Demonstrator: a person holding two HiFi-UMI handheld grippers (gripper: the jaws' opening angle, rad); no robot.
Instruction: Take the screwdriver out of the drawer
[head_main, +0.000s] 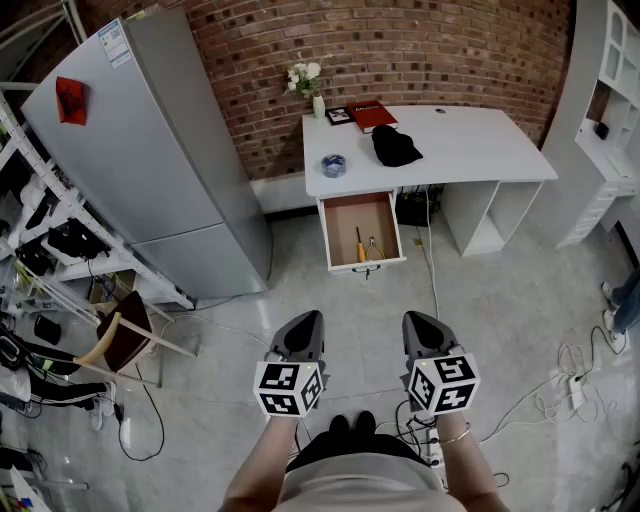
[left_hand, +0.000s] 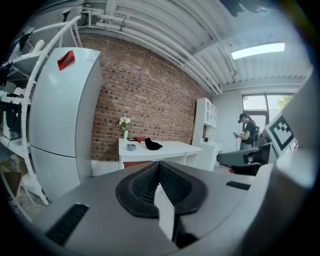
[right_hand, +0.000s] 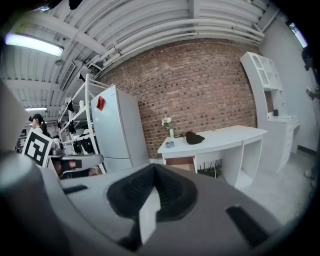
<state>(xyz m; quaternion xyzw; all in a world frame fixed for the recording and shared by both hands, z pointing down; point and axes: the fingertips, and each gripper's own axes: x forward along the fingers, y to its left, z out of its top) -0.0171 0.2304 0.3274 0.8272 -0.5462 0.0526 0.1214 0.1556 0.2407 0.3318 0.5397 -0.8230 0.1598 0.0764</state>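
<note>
A white desk (head_main: 470, 150) stands against the brick wall, and its drawer (head_main: 362, 232) is pulled open toward me. Inside lie a yellow-handled screwdriver (head_main: 360, 243) and a pair of pliers (head_main: 374, 248). My left gripper (head_main: 306, 320) and right gripper (head_main: 417, 322) are held side by side low in the head view, well short of the drawer. Both are shut, jaws pressed together with nothing between them. In the left gripper view the desk (left_hand: 165, 147) is small and far off; the right gripper view shows the desk (right_hand: 220, 138) too.
A tall grey fridge (head_main: 150, 150) stands left of the desk. Metal shelving (head_main: 40, 250) and a wooden chair (head_main: 125, 335) crowd the left side. On the desk top sit a black cloth (head_main: 396, 146), a red book (head_main: 372, 115), a tape roll (head_main: 334, 165), a flower vase (head_main: 317, 100). Cables (head_main: 560, 380) trail over the floor at right.
</note>
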